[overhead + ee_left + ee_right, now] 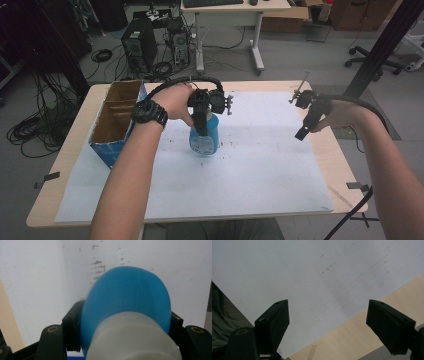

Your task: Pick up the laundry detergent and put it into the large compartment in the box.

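A blue plastic bottle (204, 139) with a white cap hangs just above the white sheet near the table's middle. My left gripper (201, 131) points down and is shut on it. In the left gripper view the bottle's blue body (127, 297) and white cap (132, 340) bulge between the two black jaws, which press on its sides. My right gripper (302, 131) hovers above the right part of the sheet. In the right gripper view it (334, 325) stands open with nothing between its pads (274, 320), above the sheet's edge and the bare wood.
An open cardboard box (116, 120) with blue sides stands at the table's left, close to my left forearm. A white paper sheet (260, 170) covers most of the wooden table (340, 165). Computers, cables and a desk stand on the floor beyond.
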Motion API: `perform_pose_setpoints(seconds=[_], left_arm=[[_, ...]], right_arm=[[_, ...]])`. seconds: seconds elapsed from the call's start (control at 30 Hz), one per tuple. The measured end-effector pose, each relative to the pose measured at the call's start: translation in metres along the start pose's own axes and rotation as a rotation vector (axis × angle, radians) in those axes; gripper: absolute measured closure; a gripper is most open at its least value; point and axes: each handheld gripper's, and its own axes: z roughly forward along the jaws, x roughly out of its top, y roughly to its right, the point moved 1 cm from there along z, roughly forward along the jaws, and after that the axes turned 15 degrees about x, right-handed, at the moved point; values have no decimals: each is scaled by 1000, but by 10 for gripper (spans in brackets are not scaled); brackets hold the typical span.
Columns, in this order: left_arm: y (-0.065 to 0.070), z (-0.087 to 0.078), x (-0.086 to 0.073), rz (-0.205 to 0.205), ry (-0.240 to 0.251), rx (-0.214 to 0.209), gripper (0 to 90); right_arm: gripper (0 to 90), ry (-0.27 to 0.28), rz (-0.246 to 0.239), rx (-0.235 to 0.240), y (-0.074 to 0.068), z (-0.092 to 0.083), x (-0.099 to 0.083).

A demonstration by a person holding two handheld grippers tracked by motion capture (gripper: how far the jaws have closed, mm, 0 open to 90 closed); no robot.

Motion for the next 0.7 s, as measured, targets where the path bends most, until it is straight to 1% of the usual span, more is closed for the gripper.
perform_pose_setpoints(seconds=[0.07,0.1,0.13,0.17,0.2,0.23,0.27,0.3,0.33,0.5,0.7], left_arm=[[-1,-3,0,-8,0,0,359],[-2,-7,1,-28,-9,-4,359],[-2,-7,1,-28,-9,-4,359],[-4,-10,2,-40,-21,-9,359],[-8,-15,2,-68,-30,-16,360],[-8,-15,2,-68,-30,-16,360],[-9,-16,2,-78,-30,-18,360],[-10,-20,2,-81,-28,-16,360],[-10,-20,2,-81,-28,-16,360],[-11,-30,2,-85,-28,0,361],[-12,-35,0,-94,-30,-9,361]], right_arm=[[187,1,0,0,0,0,0],[187,0,-2,-3,-1,-1,-1],[187,0,-2,-3,-1,-1,-1],[187,2,-3,-3,-1,-2,-1],[187,2,-5,-2,-1,-2,-1],[187,2,-5,-2,-1,-2,-1],[187,3,-4,-3,-1,-2,-1],[187,7,0,0,-2,-2,-1],[187,8,2,2,-3,-3,-1],[187,9,-2,4,-4,-3,0],[187,16,-6,6,-7,-6,1]])
